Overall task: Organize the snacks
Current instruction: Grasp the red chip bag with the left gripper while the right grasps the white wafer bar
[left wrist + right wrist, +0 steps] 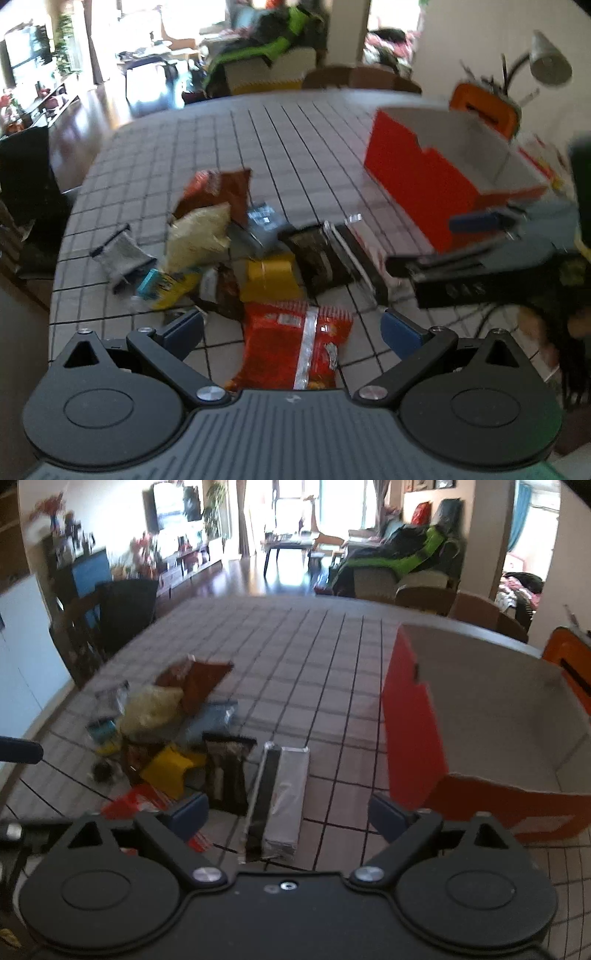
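Note:
A pile of snack packets lies on the tiled table [295, 122]. My left gripper [291, 332] is open, with a red snack bag [295, 347] between its fingers. Beyond it lie a yellow packet [271, 277], a dark packet [317, 254], a pale yellow bag [201, 232] and a brown bag [218, 192]. My right gripper [288, 812] is open above a silver and black packet [280, 797]. The right gripper also shows in the left wrist view [443, 243]. An open red box [480, 716] stands to the right, and shows in the left wrist view [436, 173].
An orange object [484, 107] and a grey lamp [546, 59] stand behind the box. Chairs [110, 624] stand at the table's far and left edges. A living room with a sofa lies beyond the table.

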`<act>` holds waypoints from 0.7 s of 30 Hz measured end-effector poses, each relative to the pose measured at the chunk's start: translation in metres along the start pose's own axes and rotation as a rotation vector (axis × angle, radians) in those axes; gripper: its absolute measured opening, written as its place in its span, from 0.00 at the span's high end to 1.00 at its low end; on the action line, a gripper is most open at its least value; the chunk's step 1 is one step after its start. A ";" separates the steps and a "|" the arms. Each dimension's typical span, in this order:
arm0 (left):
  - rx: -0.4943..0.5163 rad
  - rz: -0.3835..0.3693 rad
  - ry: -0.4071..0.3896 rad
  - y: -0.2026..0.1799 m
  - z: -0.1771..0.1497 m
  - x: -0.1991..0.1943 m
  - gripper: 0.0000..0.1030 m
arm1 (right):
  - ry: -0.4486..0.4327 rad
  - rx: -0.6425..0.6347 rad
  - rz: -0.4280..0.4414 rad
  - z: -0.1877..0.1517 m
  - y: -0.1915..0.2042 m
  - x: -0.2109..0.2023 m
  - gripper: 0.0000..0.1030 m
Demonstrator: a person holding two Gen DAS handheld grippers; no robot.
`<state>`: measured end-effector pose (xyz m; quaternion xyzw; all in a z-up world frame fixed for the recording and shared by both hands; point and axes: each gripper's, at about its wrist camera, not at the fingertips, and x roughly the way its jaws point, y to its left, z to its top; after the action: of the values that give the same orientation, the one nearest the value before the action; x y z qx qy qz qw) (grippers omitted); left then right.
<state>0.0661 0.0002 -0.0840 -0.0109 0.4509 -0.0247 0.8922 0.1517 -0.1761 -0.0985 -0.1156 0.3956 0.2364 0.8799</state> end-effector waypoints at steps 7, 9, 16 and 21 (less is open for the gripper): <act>0.050 -0.006 0.102 -0.005 -0.008 0.037 0.01 | 0.081 -0.047 0.026 0.001 0.000 0.046 0.23; 0.056 0.006 0.124 -0.002 -0.009 0.045 0.01 | 0.103 -0.054 0.025 0.001 0.001 0.057 0.25; 0.079 0.013 0.147 0.002 -0.008 0.061 0.04 | 0.122 -0.082 0.018 0.001 -0.001 0.074 0.30; 0.108 0.035 0.172 0.001 -0.011 0.072 0.12 | 0.108 -0.120 0.020 0.000 0.002 0.076 0.37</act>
<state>0.1000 -0.0024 -0.1480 0.0471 0.5241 -0.0339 0.8497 0.1947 -0.1494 -0.1558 -0.1768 0.4287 0.2619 0.8464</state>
